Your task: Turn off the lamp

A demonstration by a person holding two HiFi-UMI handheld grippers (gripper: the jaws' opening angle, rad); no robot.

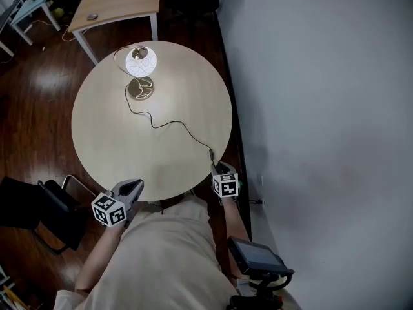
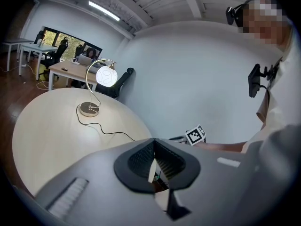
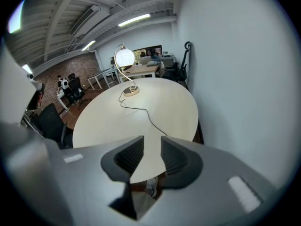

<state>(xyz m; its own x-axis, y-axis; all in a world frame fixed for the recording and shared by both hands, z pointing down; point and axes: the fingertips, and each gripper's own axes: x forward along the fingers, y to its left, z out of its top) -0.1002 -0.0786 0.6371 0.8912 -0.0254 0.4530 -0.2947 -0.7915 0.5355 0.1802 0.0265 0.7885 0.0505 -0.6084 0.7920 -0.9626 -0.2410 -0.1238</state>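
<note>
The lamp stands lit at the far side of the round table, its white globe glowing above a brass base. Its black cord snakes across to the near right edge, ending at a small dark piece. My right gripper is just below that edge, open, with only bare tabletop showing between its pads. My left gripper sits at the near left edge, its pads meeting at the tips, nothing held. The lamp also shows in the left gripper view and the lamp in the right gripper view.
A wooden desk stands beyond the table. A black chair is at the near left. A grey wall runs close along the table's right side. A black device hangs by the person's right hip.
</note>
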